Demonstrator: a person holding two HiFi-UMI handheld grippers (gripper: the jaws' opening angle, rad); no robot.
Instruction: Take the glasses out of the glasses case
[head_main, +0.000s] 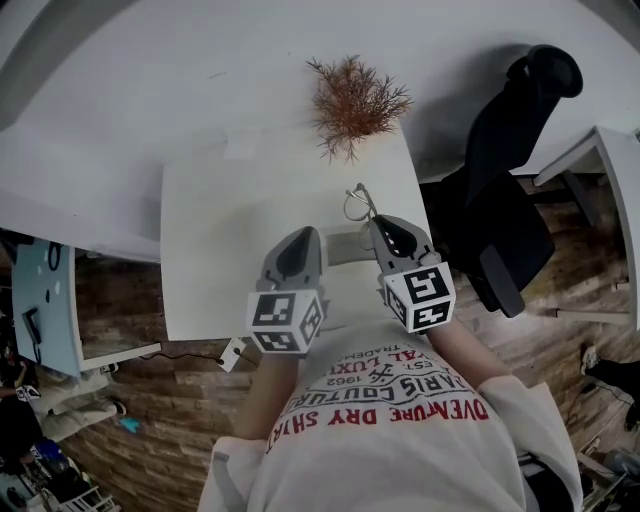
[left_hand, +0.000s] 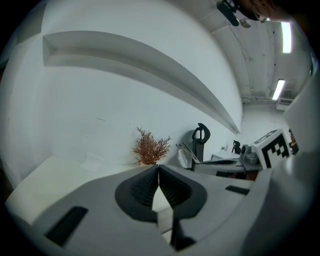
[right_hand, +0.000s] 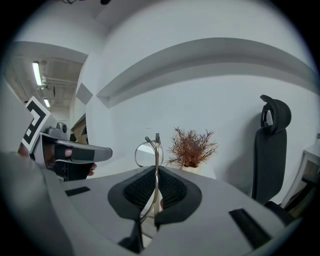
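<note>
Now: right tongs (right_hand: 156, 169) pinch glasses (right_hand: 148, 152) by thin rim; left tongs (left_hand: 159, 168) closed, just left of case (head_main: 345, 246). Risk: rim pivots, slips or bends.

white t-shirt (head_main: 400, 450) with red and black lettering; grey left gripper (left_hand: 159, 168) and right gripper (right_hand: 156, 168) each bear a black-and-white marker cube (head_main: 286, 322).

An office-like room is indicated: a white surface (head_main: 215, 230) is set against a plain white wall, with a black high-backed office chair (head_main: 505, 190) beside it and a second white desk (head_main: 612, 150) nearby. Wood-patterned flooring (head_main: 125, 305) is seen, and strip lights (left_hand: 278, 89) are mounted overhead.
</note>
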